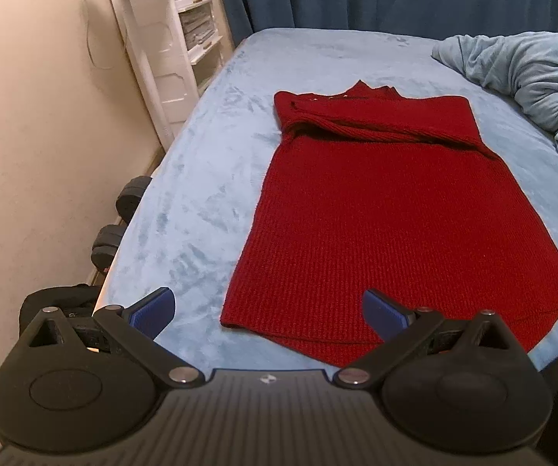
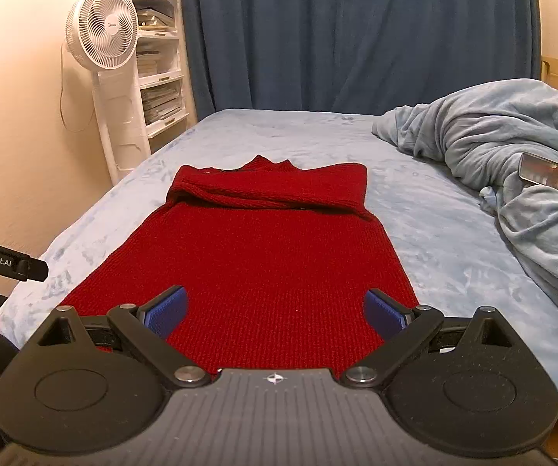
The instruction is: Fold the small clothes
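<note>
Both my grippers, left (image 1: 269, 312) and right (image 2: 276, 310), gaped wide, holding nothing, above the plush blue bed (image 2: 434, 233). A ribbed red knit sweater (image 2: 263, 256) lay flat, sleeves folded across; crumpled blanket (image 2: 511, 136) beside, curtain (image 2: 356, 31) behind.

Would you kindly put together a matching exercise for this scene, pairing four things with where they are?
Things:
1. sweater
2. phone
3. fan
4. curtain

Places:
A. on the crumpled blanket
B. behind the far end of the bed
C. standing on the floor by the wall, left of the bed
D. spread flat on the bed, sleeves folded across

Pairs: 1-D, 2-A, 3-C, 4-B
</note>
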The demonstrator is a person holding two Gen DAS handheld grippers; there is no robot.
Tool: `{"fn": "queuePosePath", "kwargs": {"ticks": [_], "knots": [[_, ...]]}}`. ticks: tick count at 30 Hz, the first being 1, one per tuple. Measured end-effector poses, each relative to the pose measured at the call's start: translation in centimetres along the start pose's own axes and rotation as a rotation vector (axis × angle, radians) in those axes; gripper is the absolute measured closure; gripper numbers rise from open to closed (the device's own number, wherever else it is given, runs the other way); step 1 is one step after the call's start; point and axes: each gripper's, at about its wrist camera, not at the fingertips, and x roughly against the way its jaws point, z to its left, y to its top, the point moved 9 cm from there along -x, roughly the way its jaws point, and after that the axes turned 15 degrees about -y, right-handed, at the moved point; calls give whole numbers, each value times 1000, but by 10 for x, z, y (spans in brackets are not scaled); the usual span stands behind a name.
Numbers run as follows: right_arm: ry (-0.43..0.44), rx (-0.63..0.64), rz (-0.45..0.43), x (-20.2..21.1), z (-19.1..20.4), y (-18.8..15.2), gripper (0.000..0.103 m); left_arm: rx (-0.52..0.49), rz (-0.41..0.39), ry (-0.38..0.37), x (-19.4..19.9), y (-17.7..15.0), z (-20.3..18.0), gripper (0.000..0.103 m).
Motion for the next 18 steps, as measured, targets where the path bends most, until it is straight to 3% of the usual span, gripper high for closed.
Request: {"fn": "queuePosePath", "kwargs": {"ticks": [18], "knots": [[-7,10,48,-16,-1,-12,6,3,58,-5,-23,-9,2,0]]}}
